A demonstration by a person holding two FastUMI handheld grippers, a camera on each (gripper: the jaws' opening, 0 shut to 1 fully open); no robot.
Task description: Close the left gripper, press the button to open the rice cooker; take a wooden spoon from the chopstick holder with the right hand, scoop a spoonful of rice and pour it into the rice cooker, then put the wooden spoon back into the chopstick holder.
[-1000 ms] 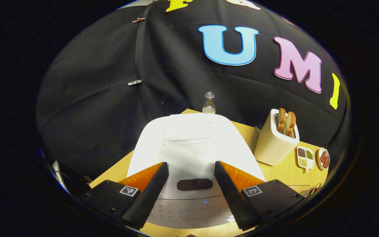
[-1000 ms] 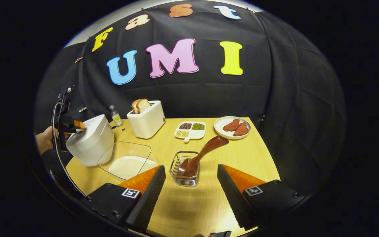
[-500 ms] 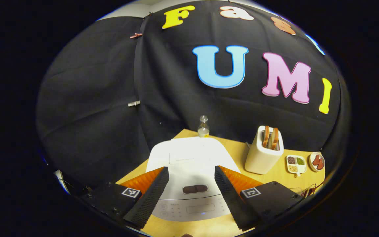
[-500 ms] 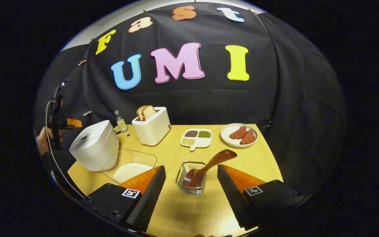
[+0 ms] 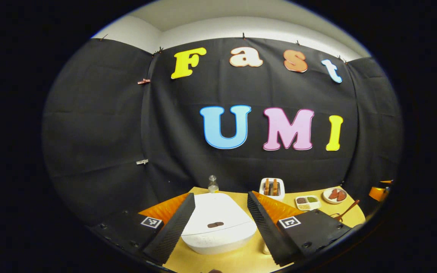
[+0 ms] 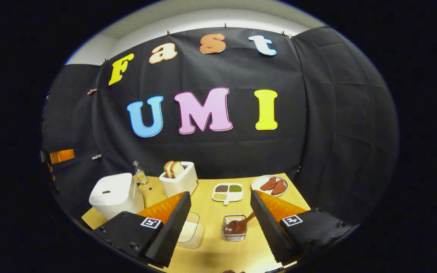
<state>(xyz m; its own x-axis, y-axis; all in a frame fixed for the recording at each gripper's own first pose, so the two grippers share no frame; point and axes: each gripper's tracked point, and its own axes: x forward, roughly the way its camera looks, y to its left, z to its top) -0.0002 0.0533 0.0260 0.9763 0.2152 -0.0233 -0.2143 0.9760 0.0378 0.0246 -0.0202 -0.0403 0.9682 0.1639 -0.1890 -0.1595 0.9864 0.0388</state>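
White rice cooker (image 5: 218, 227) sits lidded, wooden spoon (image 6: 241, 224) in its holder; both wide-open grippers (image 5: 220, 223) (image 6: 220, 223) have pulled back, suggesting finish or restart.

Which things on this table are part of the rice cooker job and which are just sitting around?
Part of the job:
rice cooker
wooden spoon
chopstick holder
rice container
left gripper, open
right gripper, open

Just sitting around:
toaster with bread
bottle
divided dish of beans
plate of meat
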